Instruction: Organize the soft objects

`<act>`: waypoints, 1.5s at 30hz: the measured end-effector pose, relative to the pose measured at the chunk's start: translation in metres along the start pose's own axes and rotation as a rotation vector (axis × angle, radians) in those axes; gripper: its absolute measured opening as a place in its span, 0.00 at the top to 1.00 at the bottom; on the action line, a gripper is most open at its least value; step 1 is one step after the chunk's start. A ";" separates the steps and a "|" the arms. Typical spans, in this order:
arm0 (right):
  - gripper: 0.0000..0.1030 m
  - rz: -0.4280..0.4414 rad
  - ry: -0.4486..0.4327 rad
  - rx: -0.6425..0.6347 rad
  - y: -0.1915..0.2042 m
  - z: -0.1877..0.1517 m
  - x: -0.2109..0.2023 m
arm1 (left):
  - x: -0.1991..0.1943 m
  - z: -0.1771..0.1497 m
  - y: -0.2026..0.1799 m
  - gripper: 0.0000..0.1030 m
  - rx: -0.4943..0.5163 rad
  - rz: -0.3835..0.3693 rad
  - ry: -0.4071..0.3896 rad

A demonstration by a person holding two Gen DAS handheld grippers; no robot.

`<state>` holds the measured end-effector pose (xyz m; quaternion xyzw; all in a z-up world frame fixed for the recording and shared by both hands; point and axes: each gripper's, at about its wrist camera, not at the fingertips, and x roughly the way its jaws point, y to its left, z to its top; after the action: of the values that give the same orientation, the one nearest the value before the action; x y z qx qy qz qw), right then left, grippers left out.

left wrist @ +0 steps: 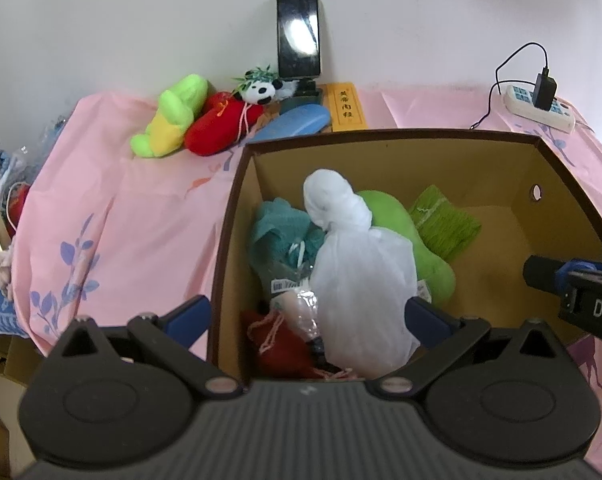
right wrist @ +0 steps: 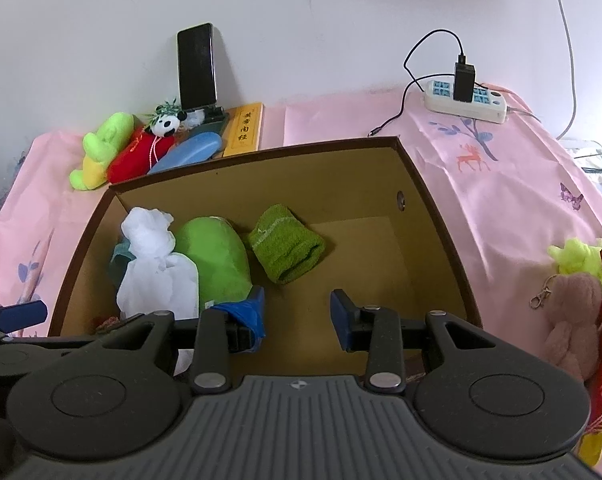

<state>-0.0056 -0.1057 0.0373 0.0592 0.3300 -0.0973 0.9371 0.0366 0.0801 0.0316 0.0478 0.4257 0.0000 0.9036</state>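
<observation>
Both tools empty and parted over the box [right wrist: 429, 200]: left tool [left wrist: 307, 316] wide above the white bag [left wrist: 361, 280], right tool [right wrist: 297, 312] half-spread (nothing between). Plush [left wrist: 169, 120] waited on the desk [left wrist: 141, 208], likely next in.

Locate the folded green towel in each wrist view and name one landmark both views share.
Left wrist: green towel lies inside the box, right of centre, beside the green plush.
Right wrist: green towel near the middle, on the box floor.
Shared landmark: the phone leaning on the wall.
</observation>
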 end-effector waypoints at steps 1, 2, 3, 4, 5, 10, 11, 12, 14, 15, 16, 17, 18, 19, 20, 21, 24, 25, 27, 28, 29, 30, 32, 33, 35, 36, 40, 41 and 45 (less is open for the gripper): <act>0.81 0.000 0.003 -0.002 0.000 0.001 0.001 | 0.000 0.000 0.000 0.00 -0.001 0.000 0.001; 0.81 -0.001 0.005 -0.004 0.000 0.001 0.001 | 0.001 0.000 0.000 0.00 -0.001 0.000 0.002; 0.81 -0.001 0.006 -0.005 0.001 0.001 0.002 | 0.001 0.000 0.000 0.00 -0.002 0.000 0.002; 0.81 -0.001 0.008 -0.007 0.001 0.001 0.002 | 0.001 -0.001 0.000 0.00 -0.002 0.000 0.002; 0.81 -0.002 0.010 -0.008 0.001 0.000 0.003 | 0.001 -0.001 0.000 0.00 -0.002 0.001 0.002; 0.81 -0.018 0.018 -0.020 0.002 0.000 0.006 | 0.001 -0.001 0.000 0.00 -0.001 -0.005 0.000; 0.81 -0.024 0.020 -0.022 0.002 0.000 0.007 | 0.001 -0.002 0.001 0.00 -0.002 -0.005 0.000; 0.81 -0.030 0.022 -0.024 0.002 0.000 0.007 | 0.001 -0.002 0.001 0.00 -0.002 -0.005 0.000; 0.81 -0.040 0.027 -0.025 0.001 0.000 0.009 | 0.002 -0.002 0.001 0.00 -0.003 -0.004 0.002; 0.81 -0.043 0.029 -0.026 0.001 0.000 0.009 | 0.002 -0.003 0.001 0.00 -0.003 -0.003 0.002; 0.81 -0.045 0.030 -0.027 0.001 0.000 0.008 | 0.002 -0.002 0.000 0.00 -0.003 -0.003 0.003; 0.81 -0.048 0.031 -0.029 0.001 0.000 0.009 | 0.002 -0.002 0.000 0.00 -0.003 -0.003 0.003; 0.81 -0.050 0.031 -0.030 0.001 0.000 0.009 | 0.002 -0.003 0.000 0.00 -0.002 -0.003 0.003; 0.81 -0.052 0.031 -0.031 0.002 -0.001 0.008 | 0.002 -0.003 0.000 0.00 -0.001 -0.002 0.003; 0.81 -0.052 0.033 -0.034 0.002 -0.001 0.008 | 0.003 -0.003 -0.001 0.00 0.000 -0.003 0.002; 0.81 -0.053 0.034 -0.037 0.002 -0.001 0.008 | 0.003 -0.003 -0.001 0.00 0.000 -0.004 0.002; 0.81 -0.052 0.037 -0.044 0.003 -0.002 0.009 | 0.003 -0.003 -0.002 0.00 0.000 -0.004 0.003; 0.81 -0.051 0.038 -0.046 0.004 -0.002 0.009 | 0.003 -0.003 -0.002 0.00 0.000 -0.004 0.003; 0.81 -0.049 0.040 -0.046 0.004 -0.002 0.009 | 0.003 -0.004 -0.002 0.00 0.000 -0.003 0.003; 0.81 -0.049 0.042 -0.046 0.004 -0.002 0.009 | 0.004 -0.004 -0.002 0.00 0.000 -0.003 0.003; 0.81 -0.049 0.043 -0.047 0.004 -0.002 0.009 | 0.003 -0.004 -0.002 0.00 0.000 -0.003 0.002; 0.81 -0.049 0.044 -0.047 0.005 -0.002 0.009 | 0.004 -0.004 -0.002 0.00 0.000 -0.003 0.002; 0.81 -0.050 0.045 -0.050 0.006 -0.002 0.009 | 0.004 -0.004 -0.002 0.00 0.000 -0.002 0.002; 0.81 -0.050 0.045 -0.051 0.006 -0.002 0.010 | 0.004 -0.004 -0.002 0.00 0.000 -0.002 0.001; 0.81 -0.051 0.045 -0.054 0.007 -0.002 0.010 | 0.004 -0.004 -0.002 0.00 0.000 -0.002 0.001; 0.81 -0.052 0.045 -0.055 0.008 -0.003 0.009 | 0.004 -0.004 -0.001 0.00 -0.001 -0.003 0.000; 0.81 -0.052 0.046 -0.055 0.008 -0.003 0.010 | 0.004 -0.004 -0.001 0.00 -0.004 -0.005 -0.001; 0.81 -0.052 0.046 -0.054 0.008 -0.003 0.010 | 0.004 -0.004 -0.001 0.00 -0.004 -0.004 0.000; 0.81 -0.052 0.046 -0.054 0.008 -0.003 0.010 | 0.004 -0.004 0.000 0.00 -0.007 -0.005 0.000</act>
<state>0.0023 -0.0993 0.0289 0.0273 0.3552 -0.1112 0.9277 0.0359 0.0805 0.0264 0.0435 0.4259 -0.0008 0.9037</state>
